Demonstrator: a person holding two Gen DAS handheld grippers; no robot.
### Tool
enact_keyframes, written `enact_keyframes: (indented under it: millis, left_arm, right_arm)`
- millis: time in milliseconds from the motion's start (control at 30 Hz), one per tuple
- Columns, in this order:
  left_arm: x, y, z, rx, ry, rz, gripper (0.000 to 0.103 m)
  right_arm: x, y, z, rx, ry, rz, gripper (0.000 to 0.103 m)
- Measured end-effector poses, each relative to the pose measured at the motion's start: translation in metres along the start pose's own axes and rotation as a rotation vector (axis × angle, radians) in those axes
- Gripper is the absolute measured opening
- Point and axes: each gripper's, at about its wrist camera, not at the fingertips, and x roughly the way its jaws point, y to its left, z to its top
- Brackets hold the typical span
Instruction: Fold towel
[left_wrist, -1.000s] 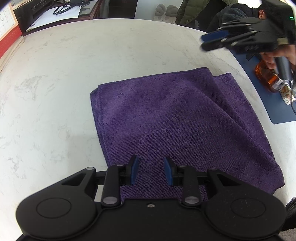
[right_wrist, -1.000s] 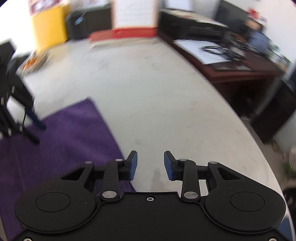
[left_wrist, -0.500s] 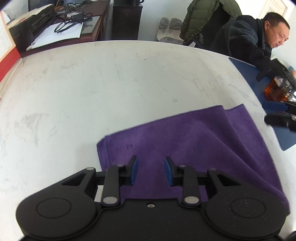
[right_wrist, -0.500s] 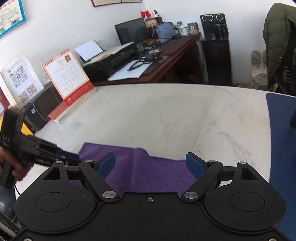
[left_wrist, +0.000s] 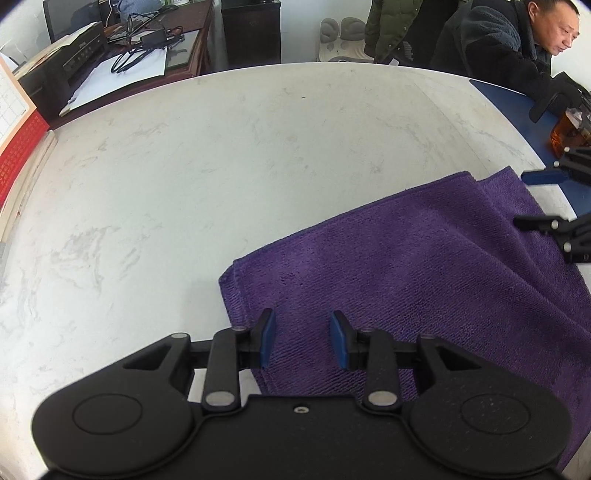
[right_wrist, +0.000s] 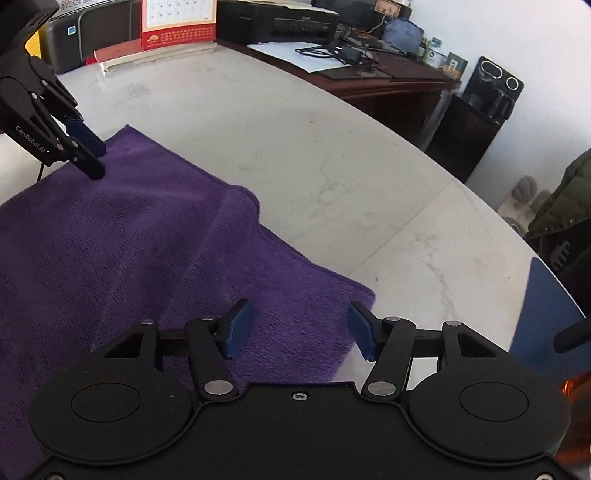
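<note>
1. Since 1 s ago: right hand-held black gripper w/ blue pads (right_wrist: 299, 334) has come down from high over the table to the purple terry towel (right_wrist: 122, 251); its jaws have just been closing from a wider spread, nothing pinched btw them. In left wrist view the towel now sits lower right instead of frame centre.
2. Towel: lies folded in layers on the white marble-look round table (left_wrist: 240, 158), lower right of left wrist view, left and centre of right wrist view. A stepped fold edge shows mid-frame in right wrist view.
3. Right gripper: jaws mid-wide, over the towel's near right corner; right pad past the towel edge, above bare table. Pads not pressing cloth.
4. Left hand-held black gripper w/ blue pads (left_wrist: 303, 341): jaws narrow but apart, over the towel's left edge at bottom centre. Cloth under the gap, not clamped, as far as visible.
5. Right wrist view, upper left: left gripper's tips at the towel's far corner; touching or not, can't tell.
6. Blue mat (right_wrist: 539, 314) at right edge of table.
</note>
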Motion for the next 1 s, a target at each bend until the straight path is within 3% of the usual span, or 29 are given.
enact_keyframes:
  millis: [267, 333, 400, 467, 667, 867, 1000]
  left_arm:
    - [-0.005, 0.001, -0.008, 0.009, 0.014, 0.008, 0.031]
    - [-0.006, 0.001, -0.009, 0.008, 0.016, 0.012, 0.031]
    - [-0.006, 0.001, -0.009, 0.006, 0.016, 0.011, 0.031]
    - [-0.006, 0.001, -0.008, 0.007, 0.017, 0.010, 0.031]
    - [-0.006, 0.001, -0.007, 0.009, 0.017, 0.007, 0.031]
    - [-0.006, 0.002, -0.008, 0.010, 0.013, 0.003, 0.031]
    - [-0.006, 0.002, -0.009, 0.016, 0.011, -0.001, 0.031]
  right_arm:
    - [0.007, -0.015, 0.003, -0.017, 0.051, -0.154, 0.057]
    - [0.008, -0.015, 0.008, -0.026, 0.057, -0.166, 0.051]
    - [0.003, -0.013, 0.017, -0.015, 0.011, -0.112, 0.051]
    - [-0.001, -0.010, 0.026, -0.006, -0.039, 0.003, 0.051]
    - [0.010, 0.018, 0.040, -0.092, -0.038, 0.184, 0.051]
    - [0.030, 0.025, 0.043, -0.210, -0.007, 0.156, 0.052]
    - [0.034, -0.003, 0.043, -0.169, -0.007, 0.041, 0.052]
